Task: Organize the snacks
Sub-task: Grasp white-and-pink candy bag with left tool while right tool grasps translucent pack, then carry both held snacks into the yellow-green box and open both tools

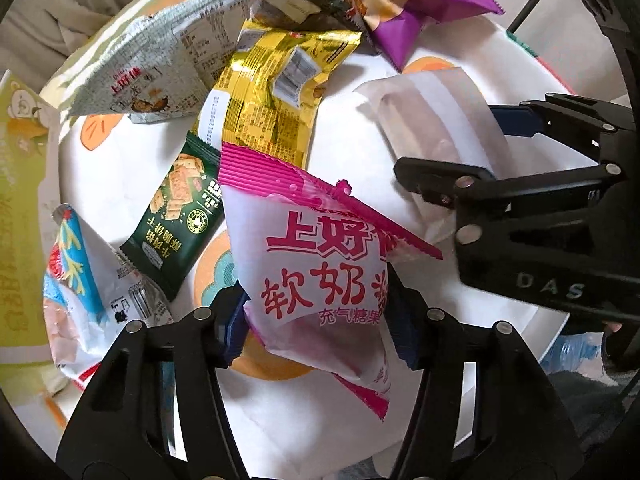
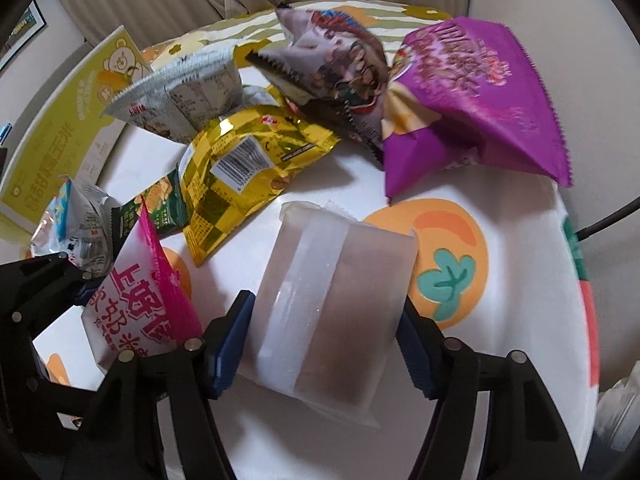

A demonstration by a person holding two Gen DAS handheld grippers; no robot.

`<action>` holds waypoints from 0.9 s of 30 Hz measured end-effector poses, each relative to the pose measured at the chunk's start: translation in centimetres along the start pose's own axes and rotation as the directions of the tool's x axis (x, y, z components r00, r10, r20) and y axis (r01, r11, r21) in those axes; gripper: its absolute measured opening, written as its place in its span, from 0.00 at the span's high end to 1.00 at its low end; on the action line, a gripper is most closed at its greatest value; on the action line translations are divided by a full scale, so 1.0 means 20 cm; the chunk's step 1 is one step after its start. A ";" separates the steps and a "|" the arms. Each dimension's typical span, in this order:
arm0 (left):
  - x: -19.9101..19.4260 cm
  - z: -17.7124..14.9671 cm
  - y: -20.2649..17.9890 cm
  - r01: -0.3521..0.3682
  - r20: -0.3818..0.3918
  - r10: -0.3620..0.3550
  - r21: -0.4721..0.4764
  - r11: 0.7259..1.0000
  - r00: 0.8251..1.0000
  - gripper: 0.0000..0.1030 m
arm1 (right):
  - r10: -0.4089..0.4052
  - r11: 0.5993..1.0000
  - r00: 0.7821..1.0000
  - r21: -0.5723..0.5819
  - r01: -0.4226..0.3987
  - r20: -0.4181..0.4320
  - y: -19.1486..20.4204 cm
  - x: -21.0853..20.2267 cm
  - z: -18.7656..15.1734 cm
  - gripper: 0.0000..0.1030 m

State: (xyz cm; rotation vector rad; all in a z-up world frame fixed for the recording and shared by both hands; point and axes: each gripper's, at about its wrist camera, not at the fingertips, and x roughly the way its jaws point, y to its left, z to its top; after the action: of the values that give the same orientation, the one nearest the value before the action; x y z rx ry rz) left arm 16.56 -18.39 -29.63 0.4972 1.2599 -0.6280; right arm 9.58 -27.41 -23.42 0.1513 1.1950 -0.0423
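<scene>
Left wrist view first: we see our left gripper (image 1: 316,312) clamped on a pink-and-white candy packet (image 1: 320,264), its blue pads pressing the packet's two sides, so the packet stands up off the white tablecloth (image 1: 352,128) printed with orange fruit. Off to the right, our right gripper (image 1: 496,148) pinches a frosted white packet (image 1: 432,116) with a brownish filling showing through. Behind the pink packet lie a gold packet (image 1: 276,92), a dark green cracker packet (image 1: 180,216) and a grey-white triangular packet (image 1: 156,60); a blue-and-white packet (image 1: 84,280) sits at the left edge and a purple bag (image 1: 416,12) at the top.

From the right wrist view, our right gripper (image 2: 326,336) is closed on the frosted white packet (image 2: 328,300), blue pads touching both its long sides, the packet tilted over the tablecloth (image 2: 520,320). The left gripper (image 2: 86,292) holds the pink-and-white candy packet (image 2: 140,304) just beside it, on the left. Further back we find the gold packet (image 2: 240,168), the purple bag (image 2: 472,96), a grey patterned bag (image 2: 332,64) touching it, and a yellow-green box (image 2: 68,128) lying along the table's left edge.
</scene>
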 end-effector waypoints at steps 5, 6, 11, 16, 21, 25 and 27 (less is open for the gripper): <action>-0.10 0.00 -0.04 0.007 0.043 -0.006 -0.023 1.000 0.999 0.48 | 0.000 1.000 0.999 -0.011 0.001 0.034 -0.03 -0.13 0.02 0.39; -0.14 0.01 -0.03 0.012 0.059 -0.009 -0.036 0.999 0.998 0.48 | 0.000 1.000 0.999 -0.015 0.001 0.045 -0.04 -0.17 0.03 0.39; -0.34 0.02 -0.03 0.027 0.121 -0.015 -0.096 0.995 0.993 0.48 | 0.006 0.999 0.995 -0.043 -0.002 0.098 -0.05 -0.38 0.08 0.39; -0.61 0.02 0.04 0.038 0.222 0.004 -0.185 0.982 0.975 0.48 | 0.032 0.993 0.984 -0.113 -0.013 0.172 0.02 -0.61 0.17 0.39; -0.88 -0.01 0.30 0.016 0.311 0.077 -0.287 0.958 0.947 0.48 | 0.091 0.976 0.967 -0.214 -0.039 0.238 0.27 -0.72 0.39 0.39; -1.04 -0.07 0.55 -0.012 0.342 0.144 -0.360 0.933 0.928 0.48 | 0.157 0.959 0.953 -0.272 -0.084 0.260 0.48 -0.74 0.49 0.39; -1.10 -0.11 0.70 -0.036 0.345 0.185 -0.397 0.917 0.920 0.48 | 0.196 0.948 0.946 -0.297 -0.115 0.259 0.62 -0.72 0.54 0.39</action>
State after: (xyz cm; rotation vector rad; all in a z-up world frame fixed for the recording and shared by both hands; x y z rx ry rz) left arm 20.54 -3.11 -8.73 0.1092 0.9442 -0.3413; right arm 15.58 -17.37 -4.96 -0.0087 0.8851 0.2373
